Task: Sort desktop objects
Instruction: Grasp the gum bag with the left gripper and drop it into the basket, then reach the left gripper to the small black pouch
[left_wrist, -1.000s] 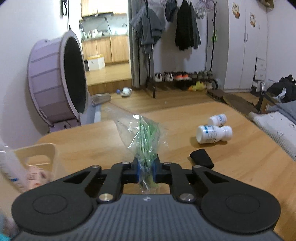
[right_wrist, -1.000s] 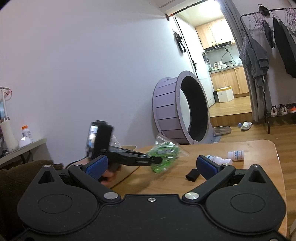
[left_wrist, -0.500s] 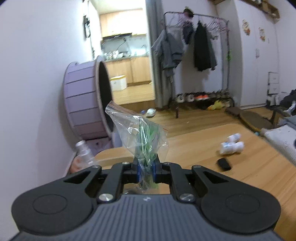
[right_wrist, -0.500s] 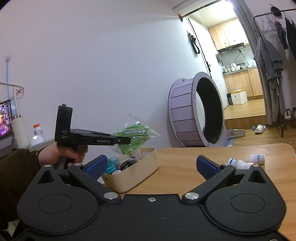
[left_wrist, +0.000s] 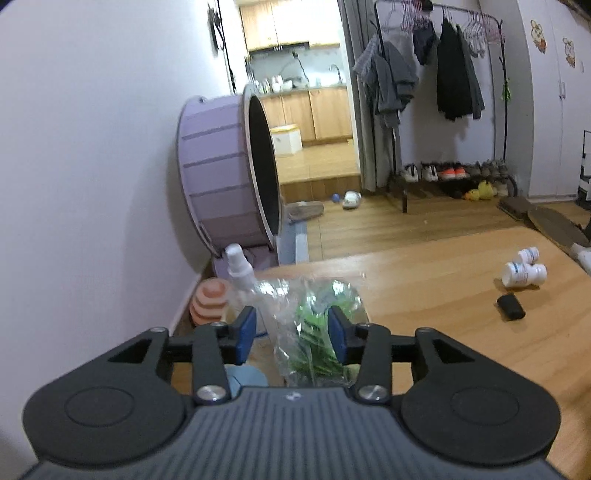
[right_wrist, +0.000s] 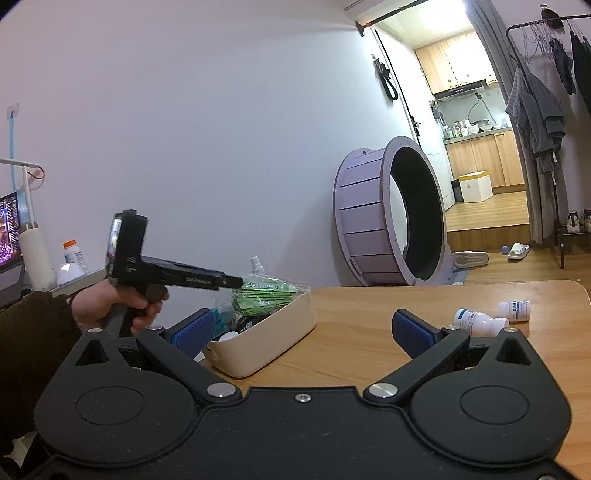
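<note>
Two grippers up | wooden table (right_wrist: 369, 332) carries cream bin (right_wrist: 273, 332) | left gripper (left_wrist: 291, 332) jaws spread over bin, clear bag of green packets (left_wrist: 317, 332) lying loose on bin's contents | right gripper (right_wrist: 303, 328) gaping, empty, near bin | white pill bottles (right_wrist: 476, 319) right of bin

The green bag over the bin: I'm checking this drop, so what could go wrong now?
The bag lies on top of the bin's contents near the rim and might slide out. The open left claw still straddles it and could snag the plastic. The spray bottle beside it could tip.
</note>
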